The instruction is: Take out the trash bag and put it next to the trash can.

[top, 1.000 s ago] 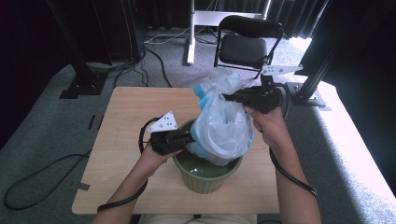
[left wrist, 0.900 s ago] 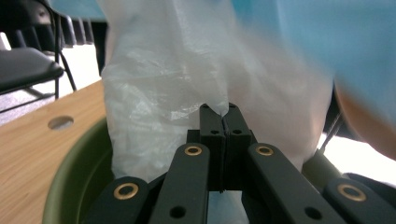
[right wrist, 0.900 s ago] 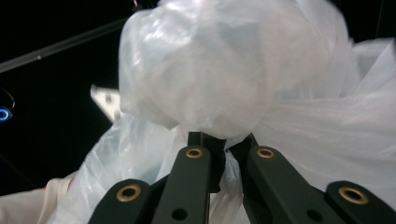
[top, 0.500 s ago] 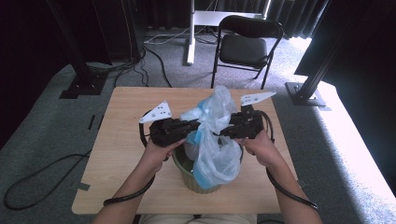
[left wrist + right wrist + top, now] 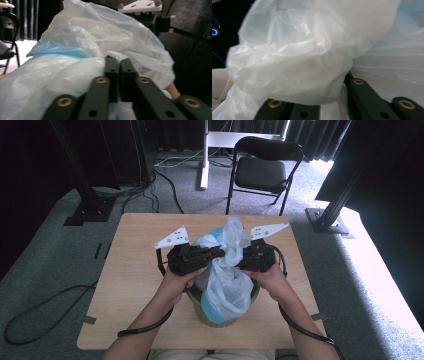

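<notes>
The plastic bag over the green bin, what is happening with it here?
A person works a thin plastic bag with a claw in each hand. The left claw is shut on a fold of the bag. The right claw presses into the other side, its jaws draped in plastic. The bag hangs over a green bin on the table.

The right tool (image 5: pixel 244 260) has come down to the plastic bag (image 5: pixel 225 280), opposite the left tool (image 5: pixel 216 254).
</notes>
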Demonstrator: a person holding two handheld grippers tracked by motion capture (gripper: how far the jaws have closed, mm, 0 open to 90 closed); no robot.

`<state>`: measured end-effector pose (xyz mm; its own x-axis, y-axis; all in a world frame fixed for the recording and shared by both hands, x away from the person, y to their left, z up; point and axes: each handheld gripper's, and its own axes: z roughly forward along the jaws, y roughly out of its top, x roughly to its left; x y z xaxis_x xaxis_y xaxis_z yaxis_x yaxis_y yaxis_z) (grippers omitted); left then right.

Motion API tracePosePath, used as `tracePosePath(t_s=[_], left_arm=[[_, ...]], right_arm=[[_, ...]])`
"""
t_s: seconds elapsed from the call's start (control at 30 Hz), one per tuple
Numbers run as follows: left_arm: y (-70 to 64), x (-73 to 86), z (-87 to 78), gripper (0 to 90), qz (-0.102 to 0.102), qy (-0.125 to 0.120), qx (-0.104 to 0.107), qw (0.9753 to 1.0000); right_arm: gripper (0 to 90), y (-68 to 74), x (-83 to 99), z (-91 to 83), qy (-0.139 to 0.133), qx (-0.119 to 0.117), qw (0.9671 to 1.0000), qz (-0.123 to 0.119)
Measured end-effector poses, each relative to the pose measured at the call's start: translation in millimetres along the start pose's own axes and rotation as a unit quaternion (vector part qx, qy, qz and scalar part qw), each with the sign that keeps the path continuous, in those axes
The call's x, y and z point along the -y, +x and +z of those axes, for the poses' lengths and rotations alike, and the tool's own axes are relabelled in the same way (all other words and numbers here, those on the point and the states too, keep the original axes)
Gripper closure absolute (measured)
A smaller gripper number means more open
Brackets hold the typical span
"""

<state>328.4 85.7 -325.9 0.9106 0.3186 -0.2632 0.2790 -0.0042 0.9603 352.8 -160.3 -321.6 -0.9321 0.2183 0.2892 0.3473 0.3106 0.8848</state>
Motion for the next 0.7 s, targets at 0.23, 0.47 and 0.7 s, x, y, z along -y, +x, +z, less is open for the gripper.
tracePosePath(t_s=[0.23,0.47,0.7], left_arm=[[-9.0,0.5,-26.2,51.1,0.046,0.033,-0.032,0.9979],[-7.4,17.7,-48.9,30.4,0.055,0.052,-0.080,0.9939],[-4.5,40.3,-69.8,25.3,0.069,0.057,-0.090,0.9920]], right_arm=[[87.6,-5.3,1.8,3.2,0.026,0.010,0.9996,0.001],[87.7,-12.3,0.5,8.8,0.031,0.001,0.9995,0.009],[87.6,-10.4,-10.6,-2.3,0.013,-0.005,0.9999,0.002]])
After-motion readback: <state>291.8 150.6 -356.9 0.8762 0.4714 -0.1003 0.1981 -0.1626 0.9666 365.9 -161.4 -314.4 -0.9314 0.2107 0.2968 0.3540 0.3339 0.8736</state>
